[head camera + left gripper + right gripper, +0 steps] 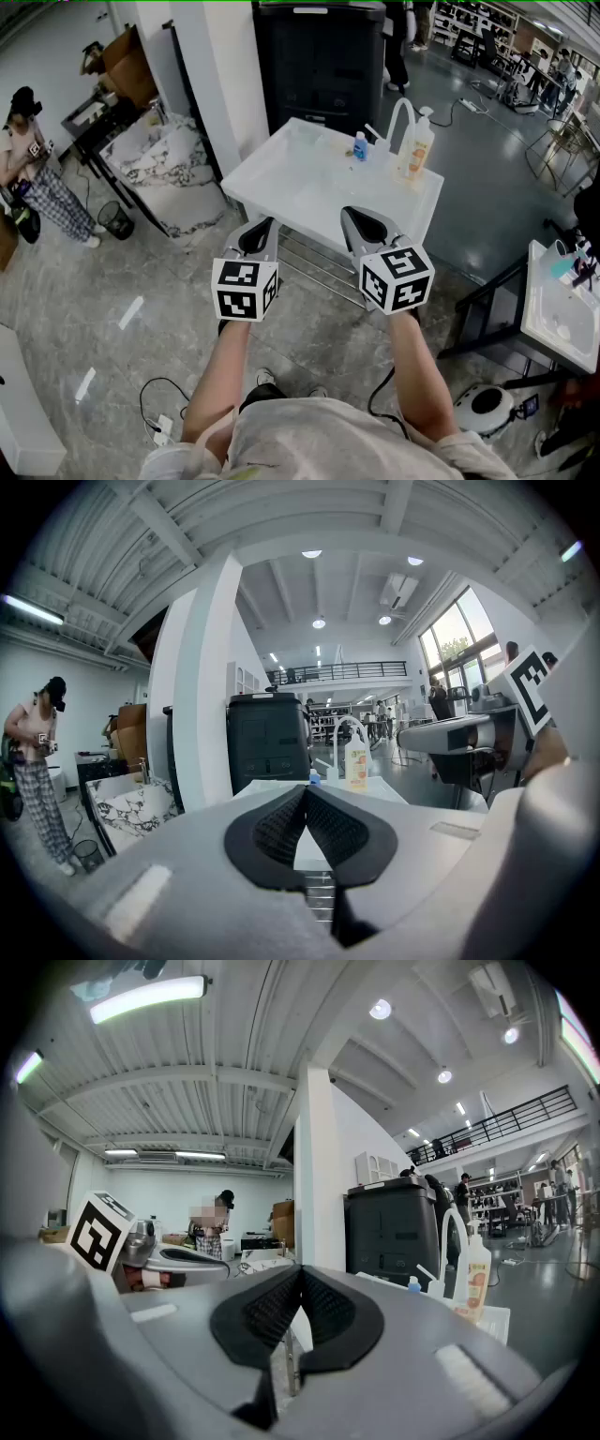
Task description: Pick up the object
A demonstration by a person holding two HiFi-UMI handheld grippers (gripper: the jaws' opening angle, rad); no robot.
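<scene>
Both left gripper (261,228) and right gripper (356,217) empty, jaws pressed together, short of the white table (300,178); pump bottle (419,145) and small blue bottle (360,146) upright near its far edge. Risk: closed jaws toppling a bottle

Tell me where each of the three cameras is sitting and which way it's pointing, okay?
Head view: on the person's head, looking steeply down at the white table; both forearms, the left gripper and the right gripper show.
Left gripper view: rides the left gripper, looking forward along its shut jaws at the table; the right gripper shows at right.
Right gripper view: rides the right gripper, looking forward along its shut jaws; the left gripper shows at left.
Shared: all three show the pump bottle and the black cabinet.
</scene>
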